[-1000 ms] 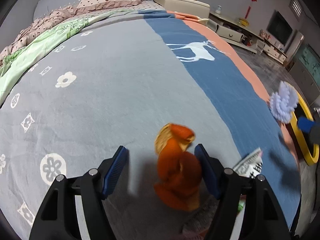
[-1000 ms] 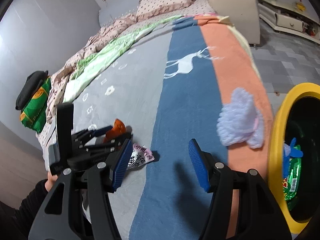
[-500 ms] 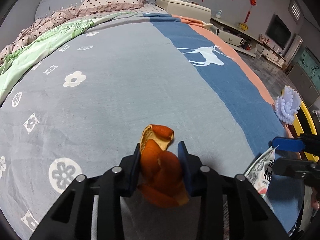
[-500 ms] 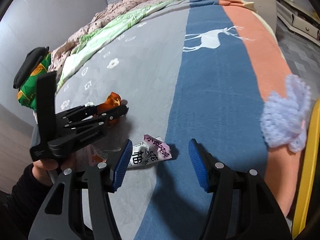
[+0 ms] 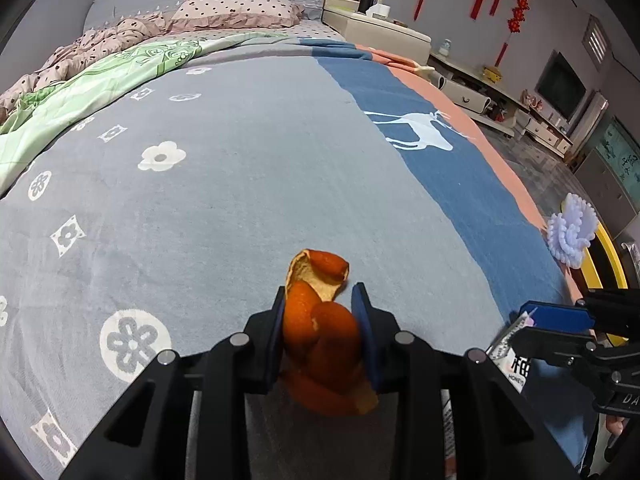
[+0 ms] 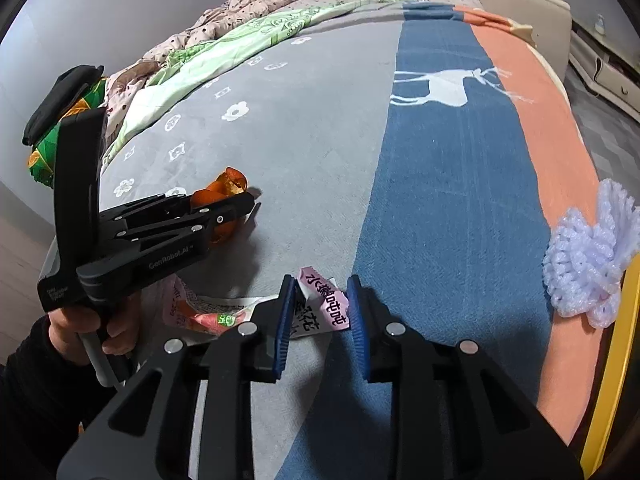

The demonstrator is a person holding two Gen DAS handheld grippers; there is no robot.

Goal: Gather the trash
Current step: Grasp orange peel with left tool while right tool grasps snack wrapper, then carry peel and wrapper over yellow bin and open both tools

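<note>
A: Closing since the earlier frame — left gripper [image 5: 320,322], jaws wide apart around orange peel [image 5: 324,344] then, now pinching it from both sides. Peel sticking up past the pads and hanging out below, over grey part of bedspread [image 5: 224,208].

B: Confirming from right wrist view: left gripper [image 6: 251,204] clamped on peel [image 6: 224,190], person's hand [image 6: 92,326] gripping the handle. Right gripper [image 6: 320,320] having just been closing as well, jaws formerly spread above the blanket, now drawn in on pink-and-white wrapper [image 6: 320,306].

A: Pads actually pressing?

B: Looking so: both blue pads touching crumpled wrapper, paper bunched between them. Wrapper lying at the boundary of grey and blue stripes. Second wrapper [image 6: 204,312], pink with red and green print, lying just left of it, partly under the left gripper's body.

A: Containers?

B: Showing only a sliver of yellow bin rim [image 6: 612,380] at the right edge, beyond the bed's orange stripe. Contents not visible now. Lilac knitted piece [image 6: 588,256] sitting on the bed edge just beside that rim.

A: Noting same rim [image 5: 610,248] in left view, behind knitted piece [image 5: 572,232].
</note>
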